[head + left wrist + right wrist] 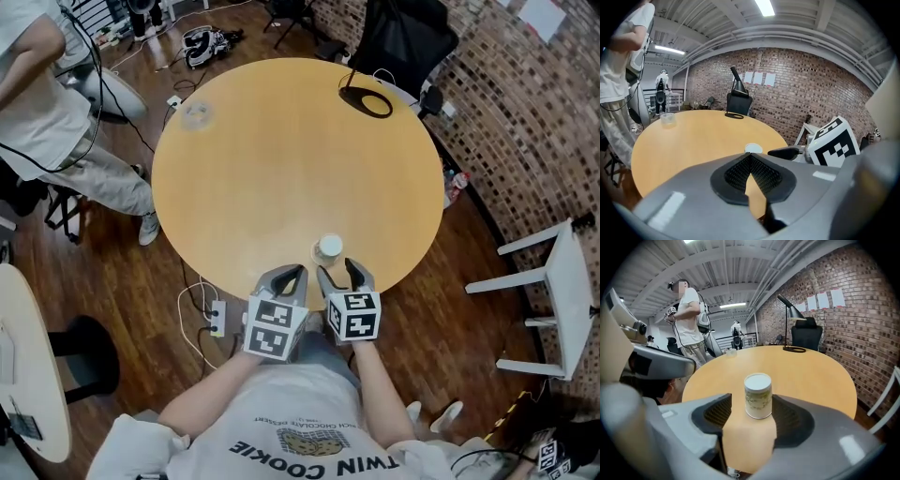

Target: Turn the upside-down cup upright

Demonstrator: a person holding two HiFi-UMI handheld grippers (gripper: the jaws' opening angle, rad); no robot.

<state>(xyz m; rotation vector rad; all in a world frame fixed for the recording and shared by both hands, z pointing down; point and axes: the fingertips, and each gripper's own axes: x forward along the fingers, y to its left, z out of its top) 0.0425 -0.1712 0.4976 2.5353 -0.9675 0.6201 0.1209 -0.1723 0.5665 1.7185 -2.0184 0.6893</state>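
Now your right gripper (339,273) has its fingers (793,417) wide apart. The cup (758,395) stands upside down on the round desk (281,159), close to the edge by you. It sits right at the open end of those fingers, between their tips. The fingers do not squeeze it. You can see some desk between the cup and the left-side finger, and the cup is very near the right-side one. The cup's flat white bottom faces up.

Your left gripper (750,157) is just beside the right one, and its fingers are closed together with nothing in them. The cup is off to its right, not touching it. A small clear pot (196,114) stands far away on the other side of the desk.
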